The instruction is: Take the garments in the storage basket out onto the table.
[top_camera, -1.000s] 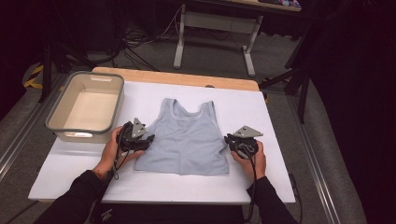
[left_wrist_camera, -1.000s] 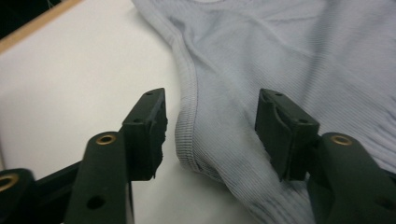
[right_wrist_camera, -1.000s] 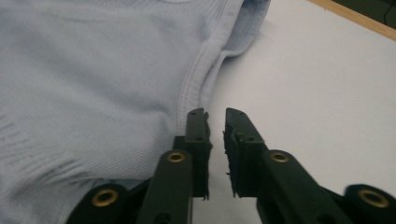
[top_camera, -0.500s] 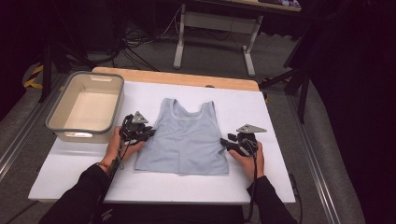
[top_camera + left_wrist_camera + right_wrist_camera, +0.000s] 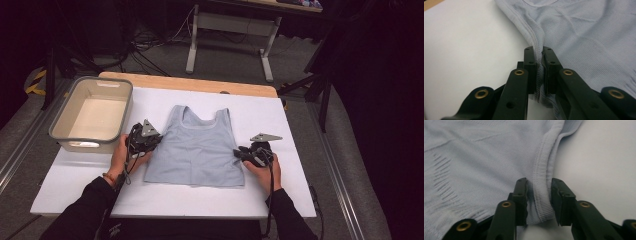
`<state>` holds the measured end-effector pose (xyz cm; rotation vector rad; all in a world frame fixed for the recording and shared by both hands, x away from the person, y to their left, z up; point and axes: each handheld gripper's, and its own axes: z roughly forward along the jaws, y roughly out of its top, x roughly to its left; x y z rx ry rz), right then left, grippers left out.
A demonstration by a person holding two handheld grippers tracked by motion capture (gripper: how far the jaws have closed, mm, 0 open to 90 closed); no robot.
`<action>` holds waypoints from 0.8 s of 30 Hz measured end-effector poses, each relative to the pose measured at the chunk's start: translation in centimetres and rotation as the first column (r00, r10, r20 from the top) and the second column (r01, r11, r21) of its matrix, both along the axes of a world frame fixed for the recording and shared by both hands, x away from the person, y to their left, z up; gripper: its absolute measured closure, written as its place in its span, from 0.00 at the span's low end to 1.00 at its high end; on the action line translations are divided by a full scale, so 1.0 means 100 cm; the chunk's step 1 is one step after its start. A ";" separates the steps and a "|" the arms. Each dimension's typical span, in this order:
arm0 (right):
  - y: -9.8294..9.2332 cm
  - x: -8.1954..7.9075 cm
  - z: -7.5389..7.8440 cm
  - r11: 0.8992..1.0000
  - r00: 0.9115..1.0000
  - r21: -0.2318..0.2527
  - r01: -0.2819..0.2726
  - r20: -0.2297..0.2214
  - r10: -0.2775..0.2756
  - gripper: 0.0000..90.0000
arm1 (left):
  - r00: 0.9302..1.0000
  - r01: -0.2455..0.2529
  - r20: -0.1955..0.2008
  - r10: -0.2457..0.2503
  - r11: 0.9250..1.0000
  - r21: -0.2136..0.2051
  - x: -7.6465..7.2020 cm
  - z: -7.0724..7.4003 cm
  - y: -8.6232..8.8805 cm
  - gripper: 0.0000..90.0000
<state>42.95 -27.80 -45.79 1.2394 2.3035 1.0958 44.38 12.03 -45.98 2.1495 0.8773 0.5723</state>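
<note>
Both tools, left (image 5: pixel 538 53) clamped, reached the tank top's (image 5: pixel 197 147) edges.

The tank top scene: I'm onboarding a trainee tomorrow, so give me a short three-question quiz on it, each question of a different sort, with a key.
1. True or false: the left hand-held gripper has its jaws shut on the edge of the tank top.
2. Multiple choice: in the right gripper view, the right hand-held gripper has its jaws
A. clamped tight on the ribbed edge
B. apart, with the ribbed edge between them
C. holding the tub's rim
3. Fill in: the grey tub stands on the white board to the person's ____ of the tank top.

Key: 1 true; 2 B; 3 left.
</note>
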 end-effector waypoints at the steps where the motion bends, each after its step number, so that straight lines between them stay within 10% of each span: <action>1: 0.001 0.000 0.001 1.000 1.000 -0.012 -0.005 0.006 0.005 0.86 | 1.000 -0.007 0.011 0.007 1.000 0.011 -0.001 0.001 0.000 0.93; 16: 0.022 0.015 0.016 0.995 0.989 -0.096 0.009 0.147 0.006 0.92 | 0.990 -0.111 0.087 0.111 0.994 -0.005 0.000 0.016 0.006 0.92; 24: 0.033 0.028 0.015 0.994 0.981 -0.106 -0.001 0.195 0.022 0.87 | 0.990 -0.103 0.093 0.103 0.995 -0.003 0.002 0.009 -0.001 0.76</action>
